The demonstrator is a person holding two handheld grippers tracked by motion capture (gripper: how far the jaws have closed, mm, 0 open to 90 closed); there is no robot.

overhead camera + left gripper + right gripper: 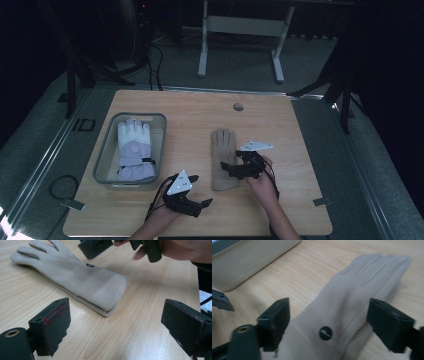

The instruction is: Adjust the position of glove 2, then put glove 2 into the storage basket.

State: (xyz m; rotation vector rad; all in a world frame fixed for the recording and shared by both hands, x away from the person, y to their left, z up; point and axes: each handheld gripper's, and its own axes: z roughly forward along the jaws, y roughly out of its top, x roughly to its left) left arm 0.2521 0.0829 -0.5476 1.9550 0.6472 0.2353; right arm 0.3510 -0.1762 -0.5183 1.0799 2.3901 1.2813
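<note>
Dark floor and the legs of a white frame lie beyond the wooden table [190, 107], the biggest thing in the high view and the landmark for all else. Toward the table's left side stands a grey plastic bin [161, 131], and in it lies a white and lilac padded glove [134, 150], fingers pointing to the far edge. Near the table's middle, a little right of the bin, a beige glove [221, 150] lies flat on the wood, fingers to the far edge and cuff toward the person; the left gripper view shows a second layer of beige fabric under its cuff, and the right gripper view shows a small dark round logo [325, 333] on its back. Smaller again, the right gripper [231, 169] hangs over the beige glove's cuff end, at the table's middle right. Its jaws stand wide apart on either side of the glove's wrist, pads off the fabric, so it has hold of nothing. At the table's near edge, between bin and beige glove, the left gripper [199, 200] points toward the glove's cuff; its jaws are also spread wide, bare wood between them, gripping nothing. Close to the far edge sits a small round grey cap [238, 106]
</note>
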